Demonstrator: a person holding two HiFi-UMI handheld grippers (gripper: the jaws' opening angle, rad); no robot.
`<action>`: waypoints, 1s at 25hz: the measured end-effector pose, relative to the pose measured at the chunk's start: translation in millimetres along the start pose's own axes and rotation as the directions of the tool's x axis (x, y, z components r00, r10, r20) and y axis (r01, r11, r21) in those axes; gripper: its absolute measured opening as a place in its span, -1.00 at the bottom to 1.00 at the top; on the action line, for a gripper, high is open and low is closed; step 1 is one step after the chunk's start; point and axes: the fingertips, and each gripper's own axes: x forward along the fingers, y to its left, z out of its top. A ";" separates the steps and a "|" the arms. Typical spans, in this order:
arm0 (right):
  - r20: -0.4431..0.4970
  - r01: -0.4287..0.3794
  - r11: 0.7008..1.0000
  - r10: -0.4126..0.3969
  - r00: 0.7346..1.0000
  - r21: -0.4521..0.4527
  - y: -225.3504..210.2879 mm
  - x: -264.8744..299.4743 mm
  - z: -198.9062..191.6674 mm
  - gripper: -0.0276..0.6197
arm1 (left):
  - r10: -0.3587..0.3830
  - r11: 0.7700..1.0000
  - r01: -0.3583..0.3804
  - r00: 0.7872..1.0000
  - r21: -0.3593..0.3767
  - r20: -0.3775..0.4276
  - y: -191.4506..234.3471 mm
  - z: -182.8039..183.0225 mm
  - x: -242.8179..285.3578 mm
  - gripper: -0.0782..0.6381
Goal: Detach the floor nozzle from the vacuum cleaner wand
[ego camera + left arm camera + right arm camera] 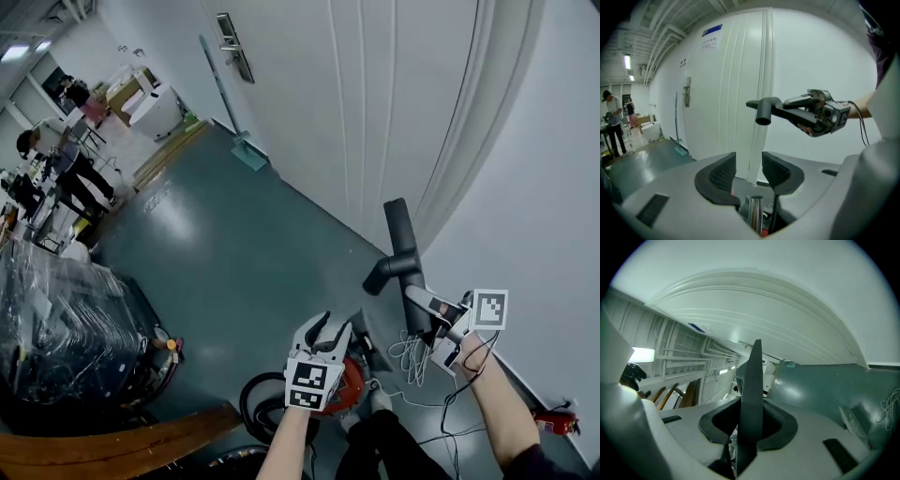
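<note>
The black floor nozzle [401, 246] is up in the air by the white wall, and my right gripper [433, 319] is shut on its lower end. In the right gripper view its flat black body [751, 394] stands upright between the pads. The left gripper view shows its round neck opening [763, 115] pointing left, with the right gripper [818, 117] behind it. My left gripper [327, 328] is open over the red vacuum body [351, 380], with nothing between its pads [723, 172]. Below its jaws shows the wand's bare metal tube end [753, 213].
A white door [309, 103] with a handle [232, 47] fills the wall ahead; a long-handled mop [225, 103] leans beside it. Plastic-wrapped goods [66, 328] and a wooden plank [122, 450] stand at left. A white cable [410, 354] lies below the nozzle. People [56, 159] stand far left.
</note>
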 end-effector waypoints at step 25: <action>0.112 -0.114 0.725 0.256 0.960 -0.679 298.9 -51.5 19.7 -0.58 | 0.146 0.968 -0.225 0.867 0.113 0.476 -71.4 298.9 -207.9 -0.68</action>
